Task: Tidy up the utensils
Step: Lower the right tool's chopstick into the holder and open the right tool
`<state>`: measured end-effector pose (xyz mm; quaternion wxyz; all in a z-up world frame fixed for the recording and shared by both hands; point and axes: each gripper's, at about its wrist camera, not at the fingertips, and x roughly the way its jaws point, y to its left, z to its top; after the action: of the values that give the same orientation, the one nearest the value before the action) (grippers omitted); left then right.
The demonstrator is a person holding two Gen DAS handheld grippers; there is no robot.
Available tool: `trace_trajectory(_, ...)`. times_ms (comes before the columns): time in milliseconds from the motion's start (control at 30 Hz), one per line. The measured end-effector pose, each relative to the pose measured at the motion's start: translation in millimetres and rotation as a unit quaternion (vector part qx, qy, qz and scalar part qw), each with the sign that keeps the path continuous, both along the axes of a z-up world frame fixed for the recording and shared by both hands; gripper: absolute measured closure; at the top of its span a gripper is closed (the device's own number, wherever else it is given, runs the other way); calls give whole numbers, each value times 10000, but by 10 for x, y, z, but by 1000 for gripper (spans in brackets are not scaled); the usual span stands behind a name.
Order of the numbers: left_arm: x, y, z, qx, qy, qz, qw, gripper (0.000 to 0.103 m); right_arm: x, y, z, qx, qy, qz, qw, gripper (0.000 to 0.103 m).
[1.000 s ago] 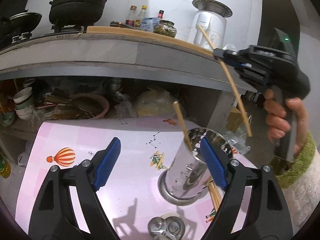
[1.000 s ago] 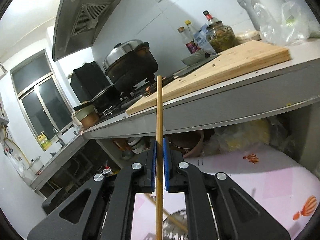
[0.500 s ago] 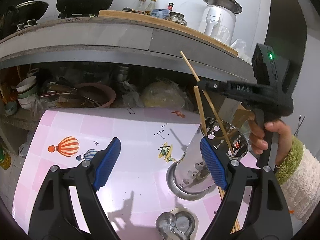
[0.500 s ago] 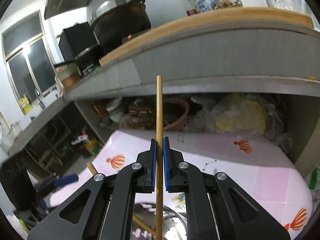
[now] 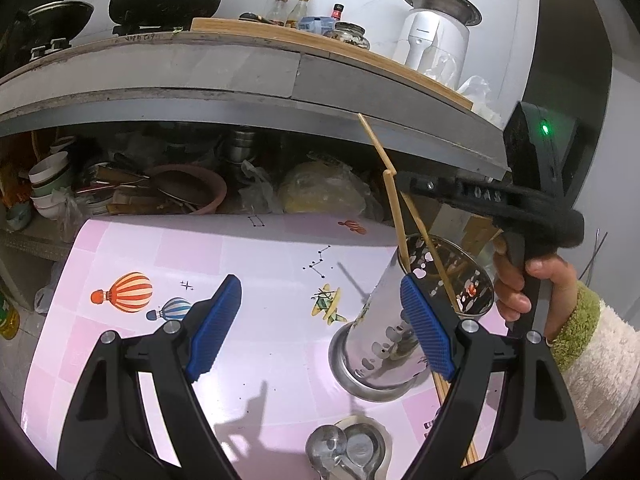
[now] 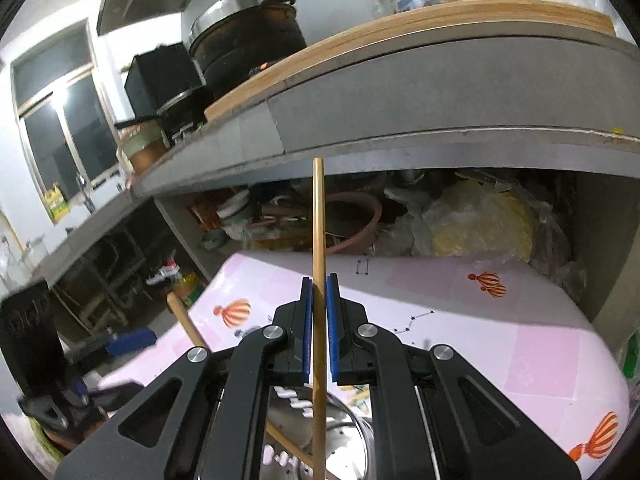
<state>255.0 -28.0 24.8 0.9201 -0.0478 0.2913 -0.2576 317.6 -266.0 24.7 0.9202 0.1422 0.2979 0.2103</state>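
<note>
The right gripper (image 6: pixel 318 308) is pinching a bamboo chopstick (image 6: pixel 318 240) between its blue pads, jaws closed hard on the shaft, and is holding it nearly upright with its lower end already inside the mouth of the perforated steel utensil holder (image 5: pixel 404 320). The holder is standing near the right edge of the pink balloon-print table (image 5: pixel 240 264), and another chopstick (image 5: pixel 396 216) is already leaning in it. The left gripper (image 5: pixel 320 320) is standing wide open and empty, one pad just beside the holder's wall without pressing it. To do this well, the person should be lowering the stick further, so its tip is sitting deep inside the holder, before the jaws part; a release from high up risks a bounce or a tip-out. More chopsticks (image 5: pixel 452 408) are lying on the table beside the holder's base.
</note>
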Motion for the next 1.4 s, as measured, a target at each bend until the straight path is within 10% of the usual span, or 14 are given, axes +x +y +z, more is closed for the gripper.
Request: trace_trajectory(1400,-11,17,-25,-83,-3,-42,10000,25,-748,-88,-92,-827,-654,-408,9936,93)
